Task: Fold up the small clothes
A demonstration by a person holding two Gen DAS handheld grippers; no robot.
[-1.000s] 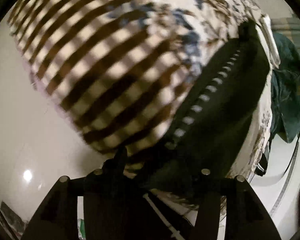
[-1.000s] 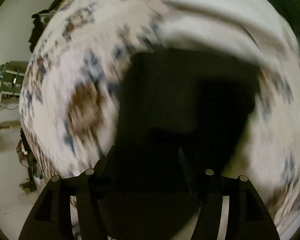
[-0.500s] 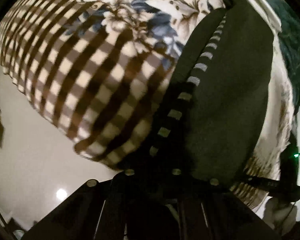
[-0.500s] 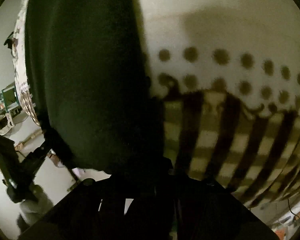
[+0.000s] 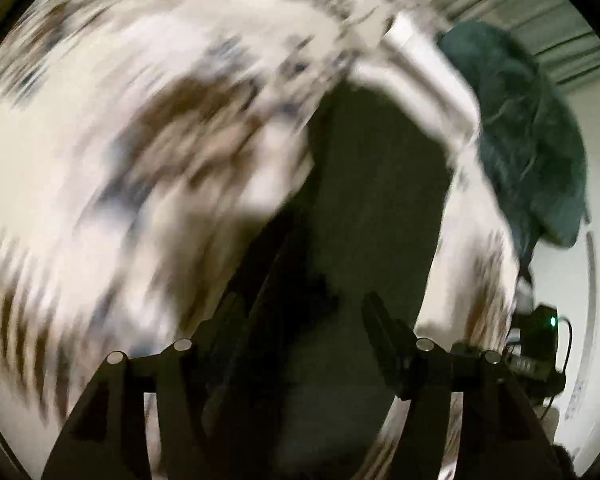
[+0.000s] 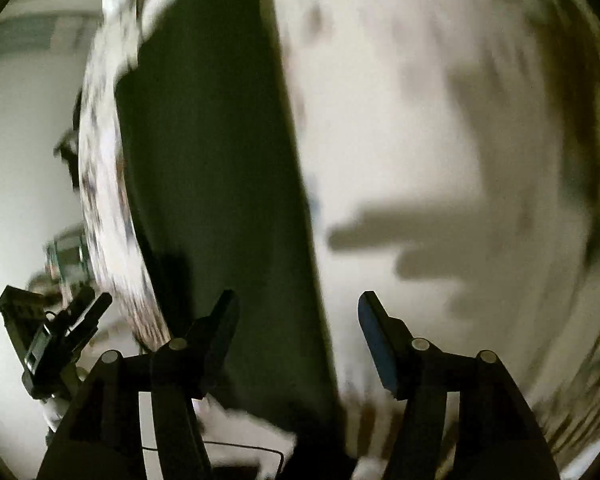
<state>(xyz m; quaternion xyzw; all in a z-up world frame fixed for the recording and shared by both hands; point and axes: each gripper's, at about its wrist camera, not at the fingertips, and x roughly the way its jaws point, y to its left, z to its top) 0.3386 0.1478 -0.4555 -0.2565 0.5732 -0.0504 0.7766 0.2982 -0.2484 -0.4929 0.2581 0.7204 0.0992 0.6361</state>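
Observation:
A dark garment (image 5: 380,200) lies flat as a long strip on the floral bedspread (image 5: 140,120). My left gripper (image 5: 304,304) hovers just over its near part. Its jaws are opening, the cloth lies below them and no pad presses on it. In the right wrist view the same dark garment (image 6: 212,160) runs from top to bottom. My right gripper (image 6: 296,300) stands over the garment's right edge with its jaws opening. The left finger is over the dark cloth and the right finger over the bedspread (image 6: 440,120). Both views are blurred by motion.
A teal garment (image 5: 532,140) lies bunched at the bed's far right edge. A black device with a green light (image 5: 540,340) stands on the pale floor beside the bed. Another black device (image 6: 48,340) sits at the lower left in the right wrist view.
Both grippers were shut close on the dark cloth half a second ago and now stand open and drawn back from it. The left view has swung from the checked cloth to the floral part.

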